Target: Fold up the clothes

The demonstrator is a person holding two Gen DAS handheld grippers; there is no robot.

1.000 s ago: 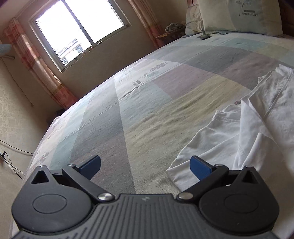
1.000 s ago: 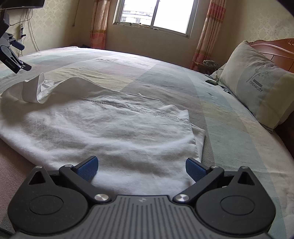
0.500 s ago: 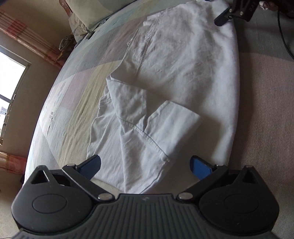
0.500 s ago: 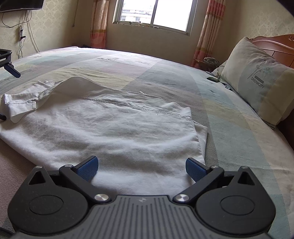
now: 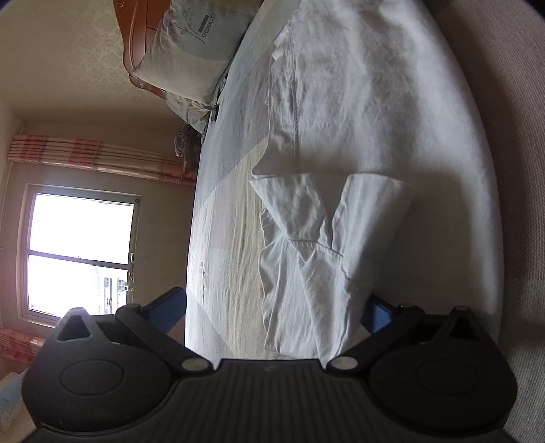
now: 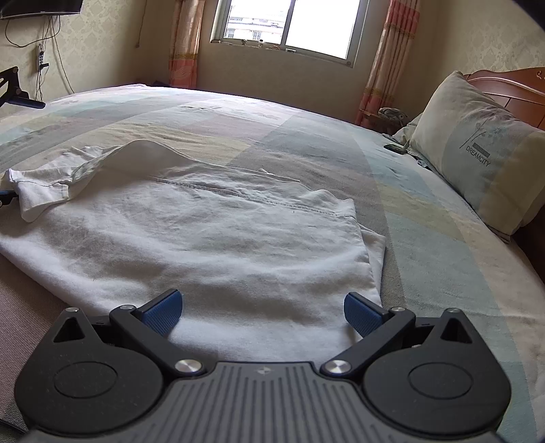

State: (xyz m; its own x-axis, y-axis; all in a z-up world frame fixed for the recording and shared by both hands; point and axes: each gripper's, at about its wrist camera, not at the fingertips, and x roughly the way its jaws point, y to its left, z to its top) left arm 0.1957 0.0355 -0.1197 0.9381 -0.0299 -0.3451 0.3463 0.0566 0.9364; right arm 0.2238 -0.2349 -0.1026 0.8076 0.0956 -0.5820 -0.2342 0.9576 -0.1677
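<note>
White shirt (image 6: 218,235) lies spread flat on the bed (image 6: 306,136), partly folded; one short sleeve (image 6: 44,191) is turned back over the body at its far left end. In the left wrist view the same sleeve (image 5: 361,225) lies folded onto the shirt (image 5: 374,102), just ahead of the fingers. Left gripper (image 5: 272,311) jaws spread wide, nothing held; the sleeve edge overlaps its right blue pad (image 5: 376,311), contact unclear. Right gripper (image 6: 264,311) also wide open, empty, hovering low over the shirt's near hem. Pillow (image 6: 483,163) printed DREAMCITY leans against the wooden headboard (image 6: 511,85). No containers visible. Window (image 6: 289,24) with pink curtains (image 6: 388,58) behind the bed.
</note>
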